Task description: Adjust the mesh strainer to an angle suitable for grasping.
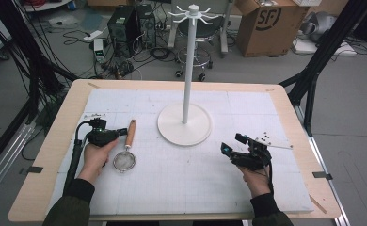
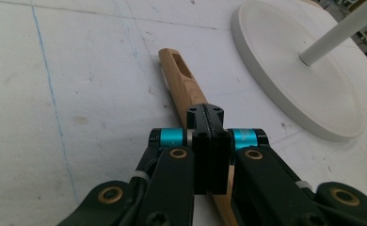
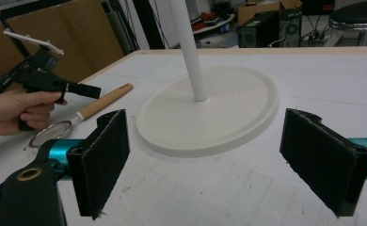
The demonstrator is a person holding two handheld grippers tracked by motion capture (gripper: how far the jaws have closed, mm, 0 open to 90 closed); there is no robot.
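High view puts the strainer (image 1: 125,149) on the white mat (image 1: 172,188) at the left of the bench (image 1: 50,155), its round mesh bowl toward the person and its wooden handle (image 1: 131,133) pointing away, toward the far edge. The left hand-held gripper (image 1: 121,132) reaches in from the left at the handle's middle; in the left gripper view its jaws are pressed together right above the handle (image 2: 184,80), with no gap between them, and the wood runs on beneath them rather than between them. Whether the tips touch the wood I cannot tell. The slotted hanging hole at the handle's end lies just past the jaws.

Just to the right of the strainer, near but apart, stands the white rack (image 1: 187,70), a tall pole on a round base (image 1: 184,125) with hooks at its top. Farther right, well apart from the strainer, the right hand-held gripper (image 1: 228,149) hovers low over the mat; in the right gripper view its two black pads (image 3: 101,160) stand spread wide with nothing between them, facing the base.
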